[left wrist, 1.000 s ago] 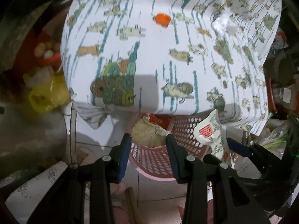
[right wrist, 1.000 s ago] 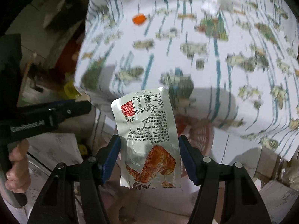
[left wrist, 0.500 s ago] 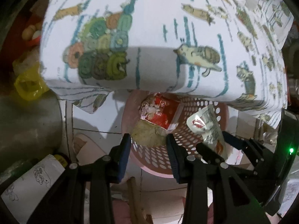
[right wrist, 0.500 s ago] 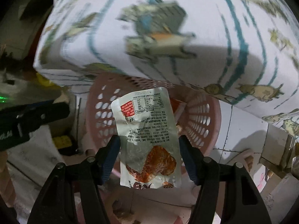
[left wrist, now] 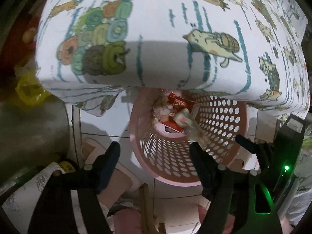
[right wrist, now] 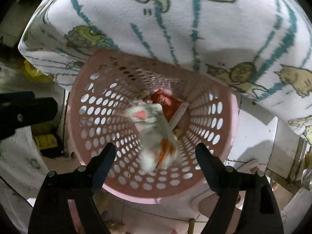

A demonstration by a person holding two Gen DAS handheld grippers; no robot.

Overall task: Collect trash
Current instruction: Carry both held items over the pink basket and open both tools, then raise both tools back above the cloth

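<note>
1. Jaws of the right gripper [right wrist: 155, 152] are opening above the pink perforated plastic basket [right wrist: 204, 183]; the blurred white-and-orange snack wrapper [right wrist: 156, 136] is loose between them, dropping in.
2. Left gripper [left wrist: 154, 150] is opening too, nothing between its jaws.
3. Red packet [right wrist: 165, 103] and crumpled tissue [left wrist: 161, 107] already lie in the basket.
4. Whether trash remains on the cat-print cloth-covered table [left wrist: 156, 29] cannot be told.

Basket [right wrist: 204, 181] stood on the floor [left wrist: 97, 124], partly tucked under the cloth-covered table [right wrist: 175, 29] edge, which overhung its far rim. Snack wrapper [right wrist: 156, 132] was inside the basket (blurred, apart from both jaws), over a packet [right wrist: 167, 105] lying at the bottom. Right gripper [right wrist: 156, 152] hung above the basket's near side, jaws opening, nothing between them. Left gripper [left wrist: 154, 148] stood left of the right one, over the basket's near-left rim, jaws opening too. A bag [left wrist: 29, 91] lay far left beside the table.
</note>
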